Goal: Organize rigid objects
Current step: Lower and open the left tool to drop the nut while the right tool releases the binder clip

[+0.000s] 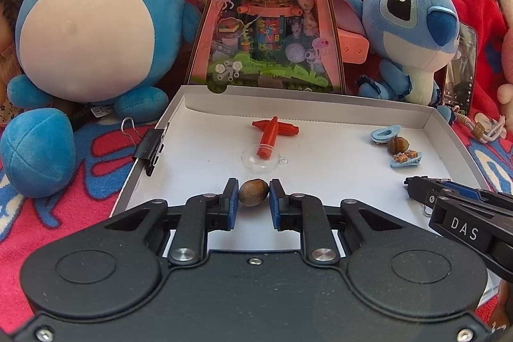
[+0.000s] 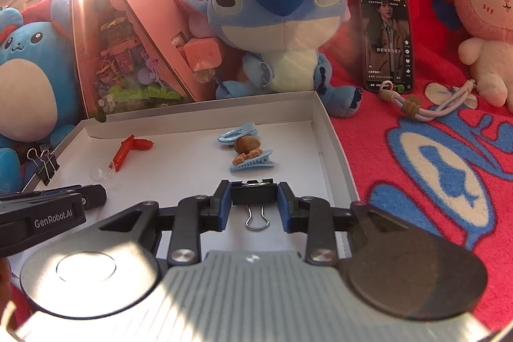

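A shallow white box lid (image 1: pixel 320 109) (image 2: pixel 208 112) lies on a red blanket. My left gripper (image 1: pixel 253 193) is shut on a brown nut (image 1: pixel 253 192) near the lid's front edge. My right gripper (image 2: pixel 253 196) is shut on a black binder clip (image 2: pixel 253 194), its wire handles pointing back at the camera. Inside the lid lie a red plastic T-shaped piece (image 1: pixel 272 133) (image 2: pixel 128 149), a clear half-sphere (image 1: pixel 259 159) (image 2: pixel 102 172), two blue hair clips (image 1: pixel 405 161) (image 2: pixel 251 164) and an acorn (image 1: pixel 397 145) (image 2: pixel 247 143). A second binder clip (image 1: pixel 150 146) (image 2: pixel 45 164) grips the lid's left wall.
Blue plush toys (image 1: pixel 86 31) (image 2: pixel 275 18), a triangular pink toy box (image 1: pixel 269 12) and a pink rabbit plush (image 2: pixel 487 15) stand behind the lid. A phone (image 2: pixel 388 37) leans on the blanket at the right, a corded strap (image 2: pixel 423 108) before it.
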Motion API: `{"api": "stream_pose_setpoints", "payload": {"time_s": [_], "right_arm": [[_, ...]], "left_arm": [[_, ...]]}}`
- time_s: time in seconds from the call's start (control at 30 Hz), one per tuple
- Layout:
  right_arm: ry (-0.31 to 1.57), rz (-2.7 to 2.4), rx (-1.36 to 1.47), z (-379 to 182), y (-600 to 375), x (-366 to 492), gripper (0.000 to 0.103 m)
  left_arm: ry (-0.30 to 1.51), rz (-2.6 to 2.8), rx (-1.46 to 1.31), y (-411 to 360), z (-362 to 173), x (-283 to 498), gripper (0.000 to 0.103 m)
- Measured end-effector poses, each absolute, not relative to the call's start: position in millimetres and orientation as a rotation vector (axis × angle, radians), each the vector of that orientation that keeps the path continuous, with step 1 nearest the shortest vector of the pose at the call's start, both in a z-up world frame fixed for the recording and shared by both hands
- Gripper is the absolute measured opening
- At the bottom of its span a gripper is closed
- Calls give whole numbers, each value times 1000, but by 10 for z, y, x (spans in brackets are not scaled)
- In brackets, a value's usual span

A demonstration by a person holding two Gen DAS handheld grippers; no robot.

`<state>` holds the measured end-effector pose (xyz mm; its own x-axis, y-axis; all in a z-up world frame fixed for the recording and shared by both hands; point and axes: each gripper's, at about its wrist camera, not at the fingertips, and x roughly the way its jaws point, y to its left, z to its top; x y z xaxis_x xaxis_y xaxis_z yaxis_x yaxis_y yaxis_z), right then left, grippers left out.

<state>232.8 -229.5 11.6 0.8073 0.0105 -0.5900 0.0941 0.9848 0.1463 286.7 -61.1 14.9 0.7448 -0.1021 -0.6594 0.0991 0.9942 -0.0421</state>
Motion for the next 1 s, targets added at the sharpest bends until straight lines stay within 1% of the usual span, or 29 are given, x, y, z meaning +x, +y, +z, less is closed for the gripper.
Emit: {"api": "stream_pose_setpoints", "payload": {"time_s": [1.0], "right_arm": [[633, -32, 162, 124, -2291, 2344, 36]], "left_arm": [[696, -107, 6, -620, 129, 2864, 21]]}}
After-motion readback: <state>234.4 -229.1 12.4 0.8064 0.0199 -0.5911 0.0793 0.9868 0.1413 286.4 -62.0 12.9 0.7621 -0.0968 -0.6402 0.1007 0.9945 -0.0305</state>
